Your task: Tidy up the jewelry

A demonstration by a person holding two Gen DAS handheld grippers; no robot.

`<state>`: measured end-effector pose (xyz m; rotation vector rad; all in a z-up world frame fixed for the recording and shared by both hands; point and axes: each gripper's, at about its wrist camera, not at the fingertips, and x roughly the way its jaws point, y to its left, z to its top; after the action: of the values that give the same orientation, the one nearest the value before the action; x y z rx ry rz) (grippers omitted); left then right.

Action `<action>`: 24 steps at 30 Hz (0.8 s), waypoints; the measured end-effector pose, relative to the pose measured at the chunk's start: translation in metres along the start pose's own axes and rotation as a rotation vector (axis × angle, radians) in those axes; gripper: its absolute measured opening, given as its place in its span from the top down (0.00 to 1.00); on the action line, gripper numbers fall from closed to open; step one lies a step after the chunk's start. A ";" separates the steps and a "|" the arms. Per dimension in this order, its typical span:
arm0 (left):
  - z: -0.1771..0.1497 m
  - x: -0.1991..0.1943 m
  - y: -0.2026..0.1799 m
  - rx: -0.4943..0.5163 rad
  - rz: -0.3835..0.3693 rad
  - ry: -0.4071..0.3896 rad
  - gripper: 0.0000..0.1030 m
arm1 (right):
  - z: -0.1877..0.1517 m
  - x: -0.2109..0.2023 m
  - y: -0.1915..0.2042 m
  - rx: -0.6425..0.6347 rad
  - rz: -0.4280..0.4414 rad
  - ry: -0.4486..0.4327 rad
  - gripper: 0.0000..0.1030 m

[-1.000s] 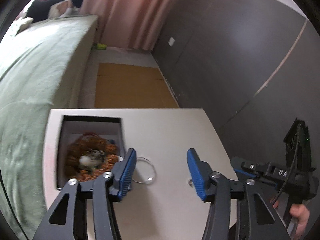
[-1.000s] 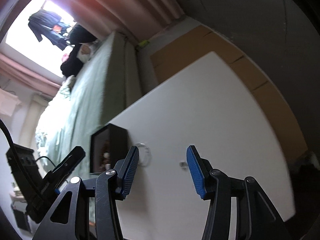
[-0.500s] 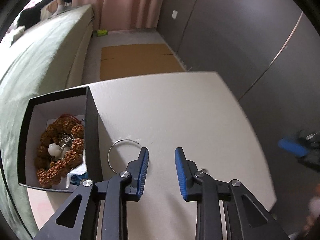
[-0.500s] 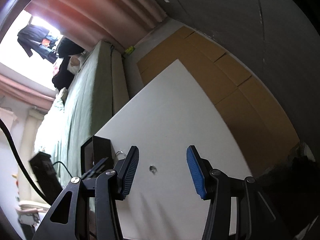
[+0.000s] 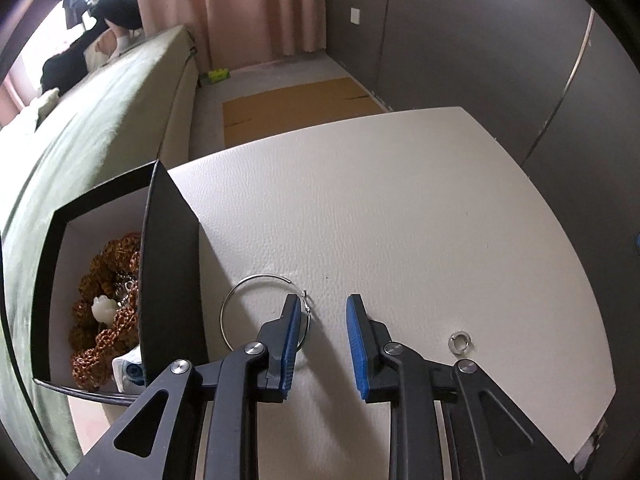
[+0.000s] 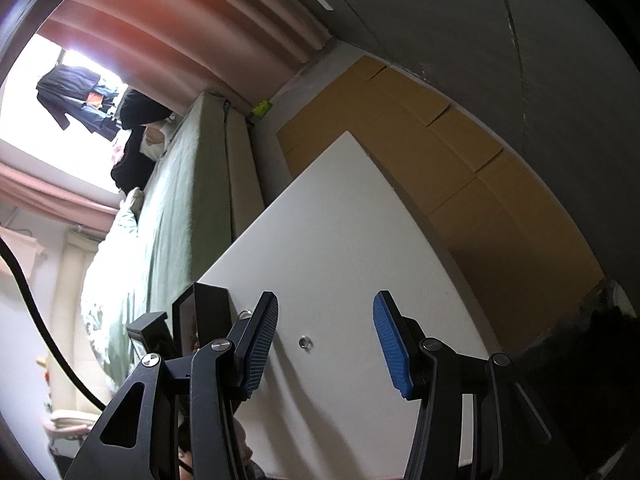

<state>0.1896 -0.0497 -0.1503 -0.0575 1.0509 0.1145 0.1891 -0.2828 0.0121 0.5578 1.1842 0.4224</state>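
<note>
A thin silver hoop bracelet (image 5: 256, 296) lies on the white table (image 5: 400, 216) beside a black box (image 5: 168, 280) that holds a brown bead bracelet (image 5: 104, 320). My left gripper (image 5: 322, 312) is open, its jaws fairly narrow. Its left finger sits over the hoop's right edge. A small silver ring (image 5: 460, 341) lies to the right of the left gripper. In the right wrist view the ring (image 6: 305, 343) lies on the table between the wide-open jaws of my right gripper (image 6: 325, 332), which hovers above it. The box (image 6: 208, 312) stands to the left.
A green-covered bed (image 5: 88, 128) runs along the table's left side. Brown cardboard (image 5: 296, 100) lies on the floor beyond the far edge. A grey wall (image 5: 480, 40) stands to the right. The table's right edge (image 5: 592, 300) is near the ring.
My left gripper has moved down and closer to the hoop, and its jaws have opened a little from half a second ago. My right gripper has shifted slightly nearer the ring, still wide open.
</note>
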 end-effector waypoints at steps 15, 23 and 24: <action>0.012 -0.041 0.021 -0.095 -0.149 -0.077 0.99 | -0.008 0.040 0.026 -0.102 -0.082 0.082 0.51; 0.016 -0.070 0.047 -0.159 -0.200 -0.137 0.99 | -0.021 0.072 0.046 -0.200 -0.122 0.156 0.51; 0.016 -0.072 0.049 -0.164 -0.204 -0.142 0.99 | -0.022 0.076 0.048 -0.212 -0.132 0.164 0.52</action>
<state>0.1620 -0.0041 -0.0794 -0.3003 0.8870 0.0189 0.1919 -0.1966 -0.0217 0.2638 1.3063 0.4800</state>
